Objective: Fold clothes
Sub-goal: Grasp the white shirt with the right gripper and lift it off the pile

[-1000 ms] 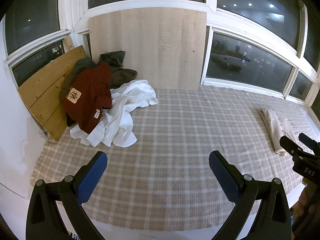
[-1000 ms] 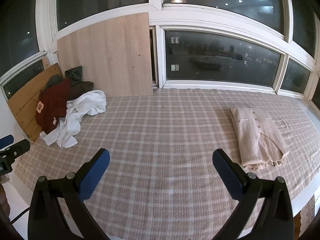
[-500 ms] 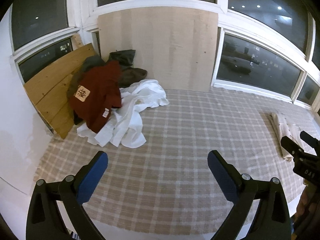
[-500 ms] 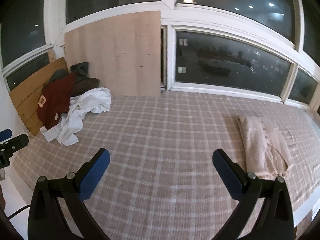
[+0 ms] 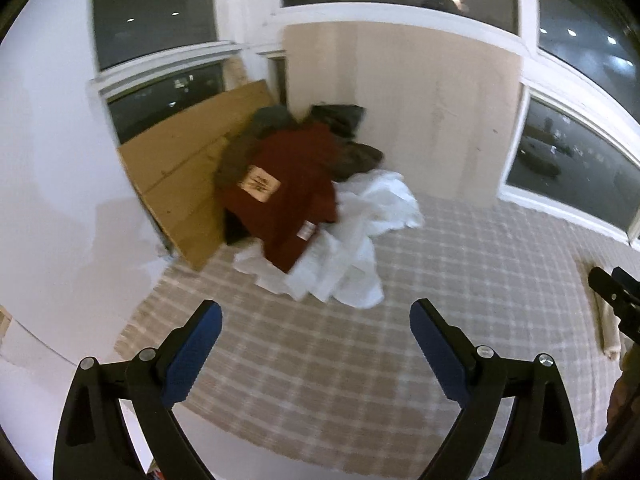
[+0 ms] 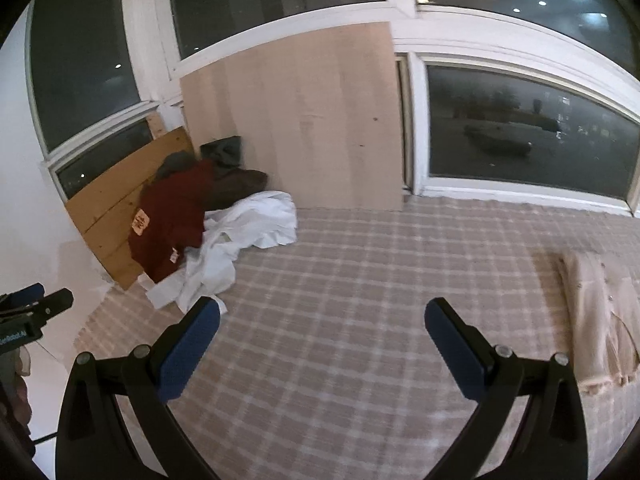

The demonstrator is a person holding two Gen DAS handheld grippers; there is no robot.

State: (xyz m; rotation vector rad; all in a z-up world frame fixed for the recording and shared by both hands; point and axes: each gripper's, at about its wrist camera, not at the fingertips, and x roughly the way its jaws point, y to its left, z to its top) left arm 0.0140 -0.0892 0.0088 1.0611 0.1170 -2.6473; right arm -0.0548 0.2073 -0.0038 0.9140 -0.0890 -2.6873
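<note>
Both my left gripper [image 5: 316, 322] and right gripper [image 6: 322, 320] gape wide, empty. Unfolded pile: red shirt [image 5: 288, 192] over white garment [image 5: 352, 248], 11 o'clock. Risk: snagging both layers together.

Pale square patch [image 5: 259, 183] on the dark red garment [image 5: 288, 184]: dark mark printed on it, not legible in either view. Small white tag [image 5: 307, 231] near the same garment's lower edge: too small and blurred to read. White lettering on the body of the left gripper [image 6: 24, 312], seen at the edge of the right wrist view: only a fragment visible, not reliably readable.
</note>
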